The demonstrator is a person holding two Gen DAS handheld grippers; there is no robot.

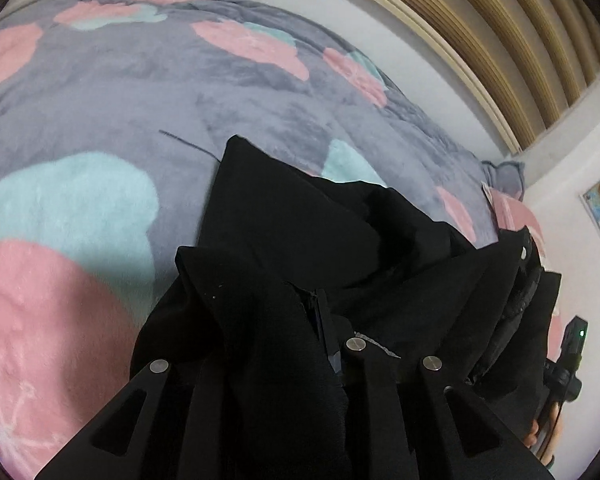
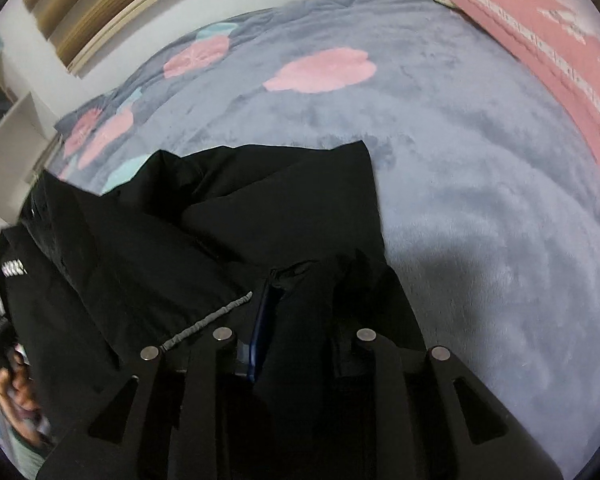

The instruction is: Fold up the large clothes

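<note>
A large black jacket [image 1: 300, 216] hangs over a grey fleece bed cover with pink and teal blotches [image 1: 100, 92]. My left gripper [image 1: 296, 320] is shut on a bunched edge of the jacket, and fabric drapes over its fingers. My right gripper [image 2: 296, 304] is shut on another edge of the same jacket [image 2: 260, 208], with a grey drawcord [image 2: 204, 320] beside its left finger. The jacket's far part rests on the bed and the near part is lifted. The other gripper shows at the right edge of the left wrist view [image 1: 568, 356].
The grey bed cover [image 2: 460, 200] spreads wide to the right. A pink pillow [image 2: 548, 40] lies at the far right. A wooden slatted headboard [image 1: 500, 40] and white wall stand behind the bed. White shelving [image 2: 4, 120] is at the left.
</note>
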